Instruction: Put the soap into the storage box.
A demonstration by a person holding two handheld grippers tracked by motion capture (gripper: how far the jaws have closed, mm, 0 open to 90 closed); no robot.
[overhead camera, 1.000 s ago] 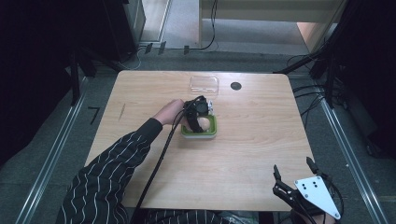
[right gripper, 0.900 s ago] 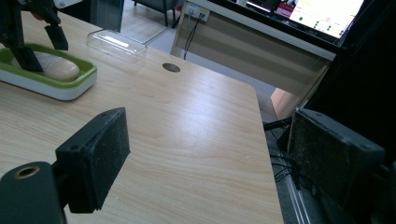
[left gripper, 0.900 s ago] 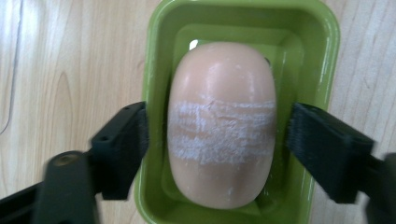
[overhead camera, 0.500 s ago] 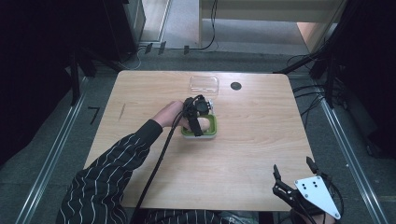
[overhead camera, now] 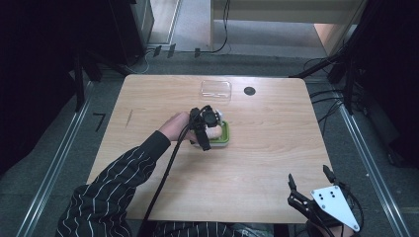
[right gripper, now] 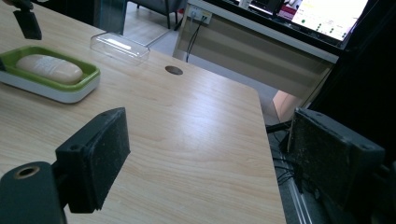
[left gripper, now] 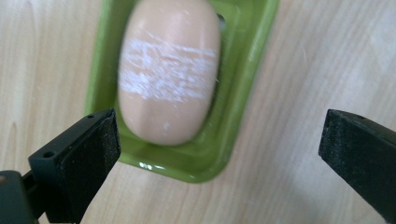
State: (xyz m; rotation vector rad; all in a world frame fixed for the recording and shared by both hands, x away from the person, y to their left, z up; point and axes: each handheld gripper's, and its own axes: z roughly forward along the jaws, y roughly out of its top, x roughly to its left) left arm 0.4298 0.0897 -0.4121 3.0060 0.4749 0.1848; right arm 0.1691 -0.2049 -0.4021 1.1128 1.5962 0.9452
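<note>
L gripper (left gripper: 219,154) fingers released over soap (left gripper: 169,70) | R gripper (right gripper: 210,158) fingers released | R view: clear lid (right gripper: 120,46)

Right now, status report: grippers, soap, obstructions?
Left gripper open above peach oval soap bar in green plastic dish. Right gripper open, idle. Clear plastic lid apart.

This looks like a lab or test room set up for recording, not a home. A plain light-wood table (overhead camera: 257,163) stands alone on a grey carpeted floor (overhead camera: 64,163), with metal rails (overhead camera: 54,163) running along the floor at its left and right. Black stands and dark equipment (overhead camera: 375,74) crowd both far corners, and loose cables (overhead camera: 328,106) trail across the floor at the right. Beyond the far edge stands a pale bench (right gripper: 261,44) with a wall socket (right gripper: 198,14) and, above it, a lit screen (right gripper: 329,14).
</note>
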